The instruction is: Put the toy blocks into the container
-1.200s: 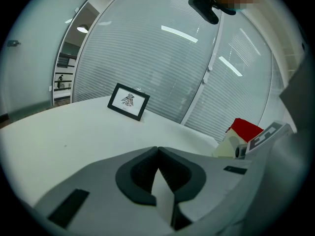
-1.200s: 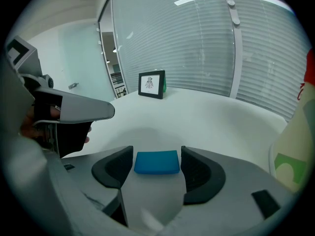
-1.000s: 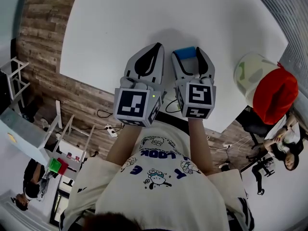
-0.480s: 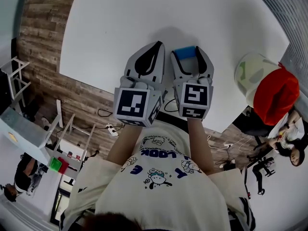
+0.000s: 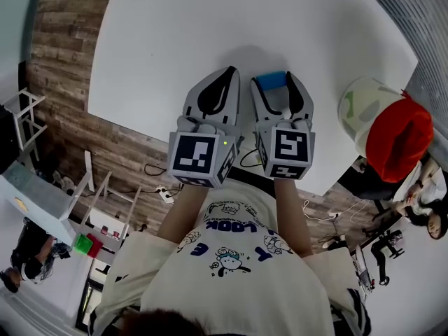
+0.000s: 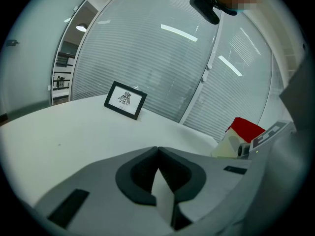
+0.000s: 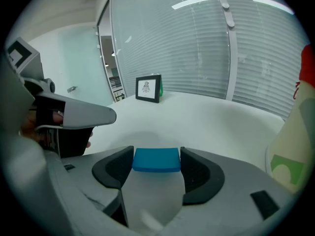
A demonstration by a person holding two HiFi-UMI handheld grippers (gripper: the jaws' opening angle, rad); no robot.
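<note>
1. Nearest: white printed T-shirt [image 5: 238, 257], both forearms reaching out over the edge of the white table [image 5: 210, 26], well left of the container [image 5: 367, 114].
2. Next out: two marker cubes side by side, left cube [image 5: 199, 158] and right cube [image 5: 287, 149], both left of the container.
3. Left gripper [image 6: 157, 149]: jaws pressed tip to tip, nothing between. Farther from the container than the other gripper.
4. Right gripper [image 5: 274, 75]: jaws narrowly apart, clamped on a blue block [image 7: 156, 160], one pad on each side, block right at the tips. Block left of the container, apart from it, not in it. Cannot tell whether it touches the table.
5. Container itself: white with green marks, red part on the side away from the grippers, at the table's right edge.
6. Farthest: black-framed picture [image 6: 125, 100] standing on the table, well beyond the container, in front of slatted blinds [image 7: 206, 48].
</note>
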